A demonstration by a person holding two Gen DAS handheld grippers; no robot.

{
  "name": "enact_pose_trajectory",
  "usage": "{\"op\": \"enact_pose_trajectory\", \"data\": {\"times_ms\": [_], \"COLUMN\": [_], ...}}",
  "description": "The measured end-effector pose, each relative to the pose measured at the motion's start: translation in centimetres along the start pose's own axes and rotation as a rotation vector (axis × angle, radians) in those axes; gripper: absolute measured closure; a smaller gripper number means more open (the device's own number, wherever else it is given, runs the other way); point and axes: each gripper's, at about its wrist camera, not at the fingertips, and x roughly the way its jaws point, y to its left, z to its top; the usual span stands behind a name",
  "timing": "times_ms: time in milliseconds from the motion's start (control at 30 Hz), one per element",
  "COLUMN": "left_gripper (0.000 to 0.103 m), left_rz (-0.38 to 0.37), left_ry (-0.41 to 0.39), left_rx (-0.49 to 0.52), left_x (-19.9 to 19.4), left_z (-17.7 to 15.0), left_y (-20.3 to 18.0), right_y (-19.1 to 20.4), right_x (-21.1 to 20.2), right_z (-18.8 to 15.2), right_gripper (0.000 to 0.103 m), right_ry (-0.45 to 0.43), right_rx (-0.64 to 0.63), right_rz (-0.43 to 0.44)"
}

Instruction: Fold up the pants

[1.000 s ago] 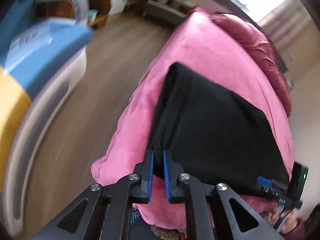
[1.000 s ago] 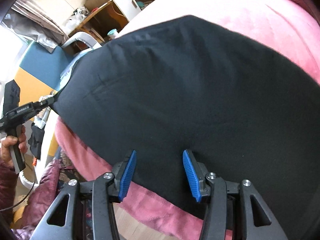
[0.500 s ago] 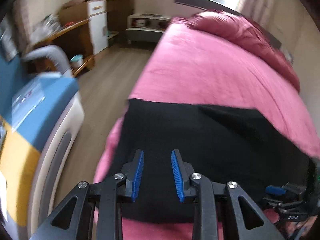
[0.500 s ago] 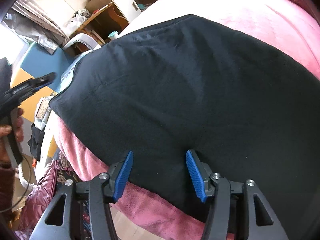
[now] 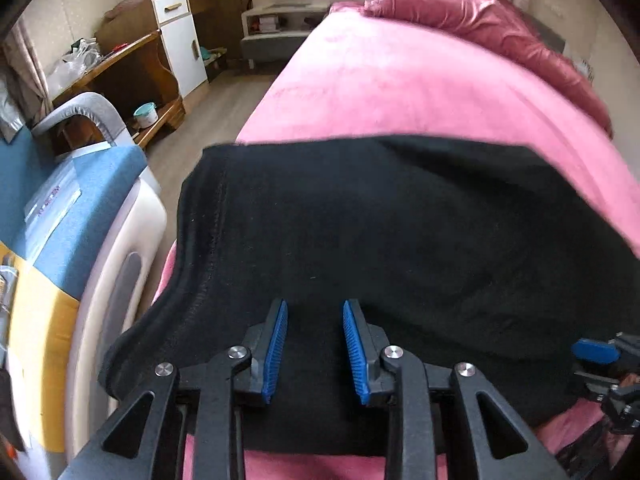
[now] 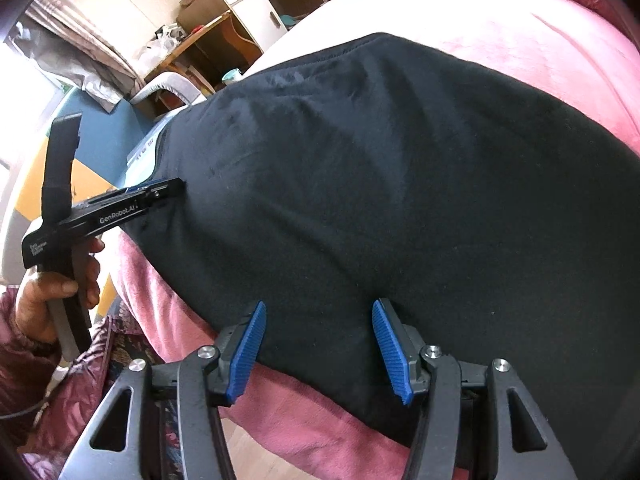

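Left wrist view: left gripper (image 5: 314, 346) and right gripper (image 6: 318, 350) hover open over folded black fabric pants (image 5: 380, 240); the next fold likely needs fresh edge grips.

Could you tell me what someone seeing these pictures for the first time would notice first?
The black pants dominate both views, spread flat over the near end of a pink bed, their left edge hanging past the bed's side. Both blue-padded grippers hover open just above the near hem: the left gripper toward the pants' left corner and the right gripper further along. Beyond, a dark pink quilt lies bunched at the bed's far end.
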Motion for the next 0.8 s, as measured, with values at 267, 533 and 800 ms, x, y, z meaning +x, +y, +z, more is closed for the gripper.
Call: {"op": "enact_pose_trajectory", "data": {"times_ms": [267, 533, 800], "left_gripper": [0.068, 0.066, 0.066], "left_rz": [-0.058, -0.104, -0.166], "left_ry": [-0.112, -0.116, -0.042], "left_rx": [0.019, 0.066, 0.107], "left_x": [-5.2, -6.5, -4.8], "left_z": [0.1, -0.5, -2.0], "left_y": [-2.2, -6.3, -9.8], "right_y": [-4.7, -15.5, -23.7], "right_x": [-6.0, -16.2, -23.7], "right_z": [-1.6, -8.1, -16.9], "right_gripper": [0.046, 0.046, 0.042], "right_ry": [-0.142, -0.350, -0.534], "right_rx": [0.203, 0.540, 0.836], "right_rz": [0.033, -0.044, -0.090]}}
